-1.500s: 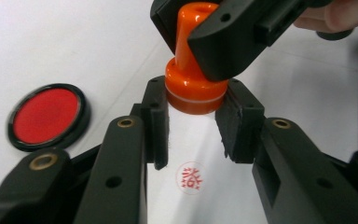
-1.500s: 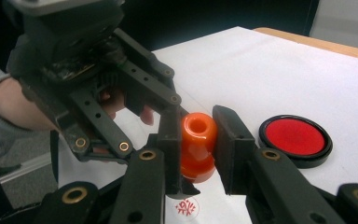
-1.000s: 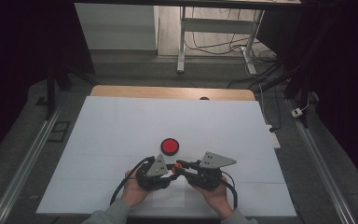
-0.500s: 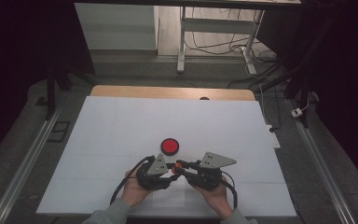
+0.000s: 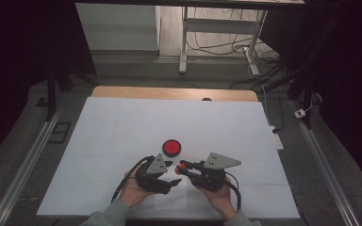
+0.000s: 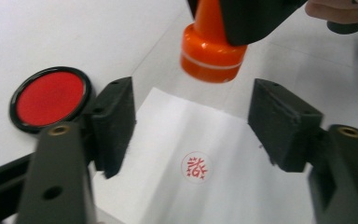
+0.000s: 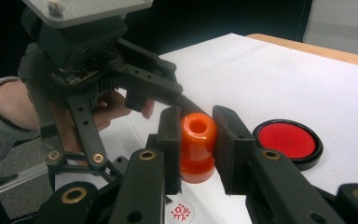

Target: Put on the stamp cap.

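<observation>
An orange stamp (image 7: 198,144) hangs just above a small white paper (image 6: 223,186), and my right gripper (image 7: 196,140) is shut on its neck. In the high view the stamp (image 5: 182,165) sits at the tip of the right gripper (image 5: 185,168). A round red print (image 6: 196,166) marks the paper. My left gripper (image 6: 196,123) faces the stamp (image 6: 212,46) from close by. Its jaws have just been opening and hold nothing; only the paper lies beneath them. In the high view the left gripper (image 5: 173,173) is beside the right one.
A round red ink pad (image 5: 172,148) in a black rim lies on the white table (image 5: 122,127) just beyond the grippers. The table's wooden far edge (image 5: 169,93) and metal rails at both sides border the surface.
The left gripper's jaws have spread apart. Both hands and the stamp stay where they were.
</observation>
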A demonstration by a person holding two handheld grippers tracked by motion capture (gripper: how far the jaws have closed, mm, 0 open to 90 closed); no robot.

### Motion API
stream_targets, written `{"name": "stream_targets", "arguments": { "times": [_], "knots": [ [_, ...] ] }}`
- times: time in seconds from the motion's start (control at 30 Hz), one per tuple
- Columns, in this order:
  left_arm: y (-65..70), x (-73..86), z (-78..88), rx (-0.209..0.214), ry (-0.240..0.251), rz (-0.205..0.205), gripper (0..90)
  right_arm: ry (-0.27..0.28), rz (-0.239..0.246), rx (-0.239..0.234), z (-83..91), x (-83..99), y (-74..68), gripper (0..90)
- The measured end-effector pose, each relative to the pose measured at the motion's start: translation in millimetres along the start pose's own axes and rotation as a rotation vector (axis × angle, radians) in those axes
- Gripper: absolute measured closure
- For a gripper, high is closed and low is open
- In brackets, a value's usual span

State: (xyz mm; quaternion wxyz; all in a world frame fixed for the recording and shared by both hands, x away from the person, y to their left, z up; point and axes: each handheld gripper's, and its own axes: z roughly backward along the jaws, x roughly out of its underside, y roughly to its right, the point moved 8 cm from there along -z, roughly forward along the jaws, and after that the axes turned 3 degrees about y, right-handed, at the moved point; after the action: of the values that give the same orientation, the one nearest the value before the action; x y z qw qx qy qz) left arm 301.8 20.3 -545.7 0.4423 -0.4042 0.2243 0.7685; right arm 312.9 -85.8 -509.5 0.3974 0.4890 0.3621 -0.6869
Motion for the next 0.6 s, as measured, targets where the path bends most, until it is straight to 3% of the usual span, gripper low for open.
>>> {"name": "stream_targets", "arguments": {
  "times": [0.23, 0.6],
  "knots": [
    [-7.9, 8.1, 15.7, -0.009, -0.002, 0.029, 24.0, 0.005, -0.001, 0.006, 2.0, -1.5, 2.4, 73.0],
    [-29.1, 31.9, 62.2, -0.083, 0.033, 0.088, 23.1, 0.019, -0.005, 0.032, 9.6, -5.3, 11.9, 73.0]
  ]
}}
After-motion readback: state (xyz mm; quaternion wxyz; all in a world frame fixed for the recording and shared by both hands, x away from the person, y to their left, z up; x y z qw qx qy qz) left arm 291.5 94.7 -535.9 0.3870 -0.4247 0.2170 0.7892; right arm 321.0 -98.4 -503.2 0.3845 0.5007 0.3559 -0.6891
